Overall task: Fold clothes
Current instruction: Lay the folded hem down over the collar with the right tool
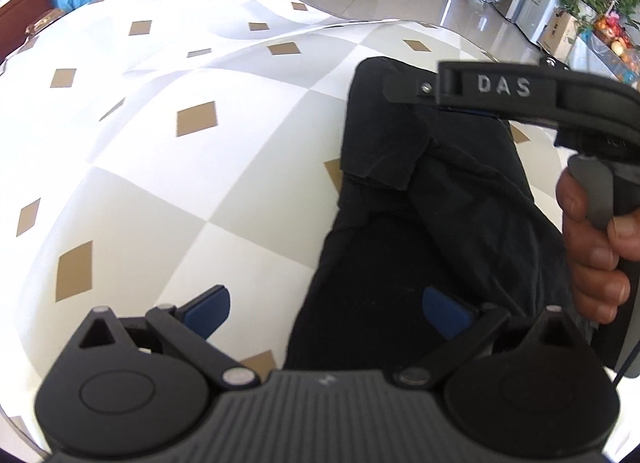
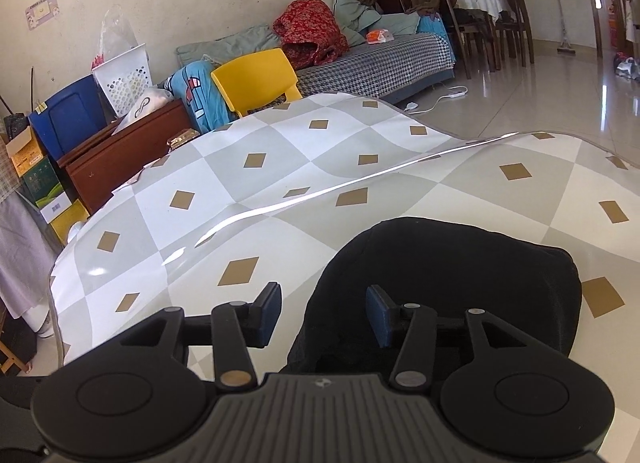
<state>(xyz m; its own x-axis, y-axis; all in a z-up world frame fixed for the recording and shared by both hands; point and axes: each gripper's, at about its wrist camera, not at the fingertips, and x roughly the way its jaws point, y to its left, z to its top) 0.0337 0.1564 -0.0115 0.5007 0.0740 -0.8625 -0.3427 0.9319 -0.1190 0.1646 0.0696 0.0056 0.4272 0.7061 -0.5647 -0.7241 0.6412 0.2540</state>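
We see a black fabric garment (image 1: 432, 199), partly folded into a long bundle, lying on the tabletop (image 1: 160, 183) under a glossy white-and-grey checked cloth with tan diamonds. It sits on the right side of the left wrist view, running from the near edge toward the far side.

Left claw (image 1: 326, 313): open wide, nothing between the blue pads. Left pad (image 1: 208, 309) is over bare cloth, right pad (image 1: 446, 313) is over the black garment. We can't tell whether that pad touches the fabric.

Right claw (image 2: 324, 313): jaws partly apart, no fabric between them. Its right pad (image 2: 380, 313) is over the near end of the garment (image 2: 440, 271), left pad over the checked cloth. In the left wrist view we see the same tool from the side as a black arm marked "DAS", its tip over the far end of the bundle, with a person's hand (image 1: 592, 247) on the grey handle at the right edge.

The tabletop cover has a raised crease (image 2: 320, 193) running across it beyond the garment.

Background: yellow plastic chair (image 2: 256, 79) just past the tabletop's far edge, a houndstooth-covered sofa (image 2: 380, 63) by the wall, shiny tiled floor (image 2: 520, 103).
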